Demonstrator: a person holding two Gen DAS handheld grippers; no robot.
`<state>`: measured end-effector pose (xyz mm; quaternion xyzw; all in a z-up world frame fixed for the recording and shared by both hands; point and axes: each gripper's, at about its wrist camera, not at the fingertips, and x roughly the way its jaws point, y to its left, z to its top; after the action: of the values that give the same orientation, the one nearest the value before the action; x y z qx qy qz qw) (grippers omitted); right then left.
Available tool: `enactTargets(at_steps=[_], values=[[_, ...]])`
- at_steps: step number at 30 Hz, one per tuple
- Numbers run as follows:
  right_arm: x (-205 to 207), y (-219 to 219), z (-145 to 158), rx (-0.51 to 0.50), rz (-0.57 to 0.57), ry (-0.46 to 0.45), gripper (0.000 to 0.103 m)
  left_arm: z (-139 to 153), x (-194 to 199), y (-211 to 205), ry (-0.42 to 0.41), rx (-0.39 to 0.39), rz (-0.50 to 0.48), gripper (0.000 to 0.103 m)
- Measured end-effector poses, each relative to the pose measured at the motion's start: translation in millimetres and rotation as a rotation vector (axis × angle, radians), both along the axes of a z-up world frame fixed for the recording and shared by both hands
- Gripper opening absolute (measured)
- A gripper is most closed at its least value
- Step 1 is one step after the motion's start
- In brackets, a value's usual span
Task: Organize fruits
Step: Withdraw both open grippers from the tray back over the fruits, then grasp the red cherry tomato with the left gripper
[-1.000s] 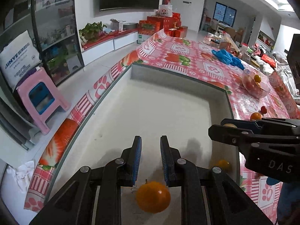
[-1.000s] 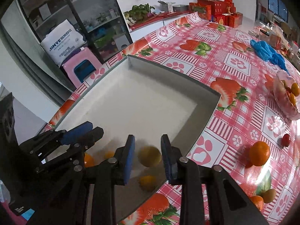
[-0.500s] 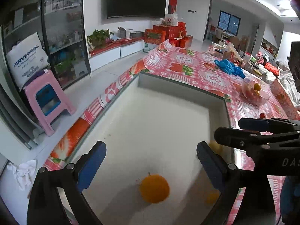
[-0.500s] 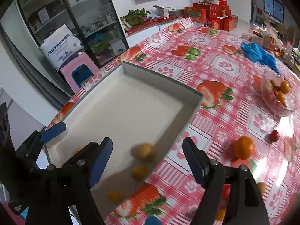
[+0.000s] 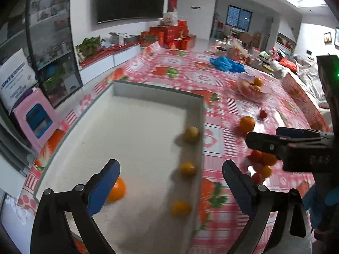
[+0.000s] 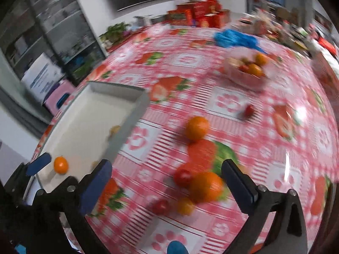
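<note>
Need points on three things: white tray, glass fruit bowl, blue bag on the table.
white tray [image 5: 200,127], left wrist view, on its right-hand wall.
glass fruit bowl [image 6: 241,79], right wrist view, on its near rim, blurred.
blue bag [image 5: 226,64], left wrist view, on the middle of the crumpled heap.

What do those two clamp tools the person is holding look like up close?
Both look alike: the left gripper and the right gripper each have two black plastic arms joined with silver rivets, ending in flat blue fingers. In the left view, the right one's black body carries faint pale lettering, too blurred to read.
</note>
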<state>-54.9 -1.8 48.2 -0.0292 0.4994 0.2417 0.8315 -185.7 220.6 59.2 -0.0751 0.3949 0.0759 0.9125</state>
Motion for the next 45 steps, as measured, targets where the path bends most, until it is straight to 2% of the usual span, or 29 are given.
enactTargets(at_steps=[3, 10, 16, 19, 23, 28, 32, 40, 45], values=[[0.4, -29.2, -8.0, 0.000, -0.066, 0.022, 0.103, 1.5, -2.2, -15.3, 0.003, -0.005, -0.018, 0.098], [-7.9, -76.0, -18.0, -0.022, -0.141, 0.031, 0.103, -4.1, -6.1, -56.5, 0.038, 0.032, -0.079, 0.098], [-16.2, -112.6, -36.3, -0.036, -0.219, 0.060, 0.103, -11.0, -4.7, -84.7, 0.072, 0.031, -0.114, 0.098], [-21.7, -124.0, -40.0, -0.082, -0.231, 0.032, 0.103, -16.9, -2.7, -100.0, 0.095, 0.032, -0.137, 0.098], [-27.0, -132.2, -40.0, -0.139, -0.222, -0.006, 0.103, -26.6, 1.7, -115.6, 0.124, 0.072, -0.159, 0.098], [-28.4, -136.6, -43.7, -0.140, -0.214, -0.011, 0.103, -35.2, 9.4, -120.0, 0.160, 0.075, -0.155, 0.098], [-34.8, -125.0, -49.2, -0.230, -0.166, -0.053, 0.103, -41.9, 17.2, -118.9, 0.179, 0.067, -0.147, 0.098], [-39.6, -128.4, -49.9, -0.206, -0.164, -0.093, 0.103, -52.5, 30.2, -122.2, 0.205, 0.071, -0.170, 0.098], [-39.8, -128.5, -49.9, -0.205, -0.164, -0.094, 0.103, -53.9, 36.6, -123.9, 0.190, 0.073, -0.190, 0.098]])
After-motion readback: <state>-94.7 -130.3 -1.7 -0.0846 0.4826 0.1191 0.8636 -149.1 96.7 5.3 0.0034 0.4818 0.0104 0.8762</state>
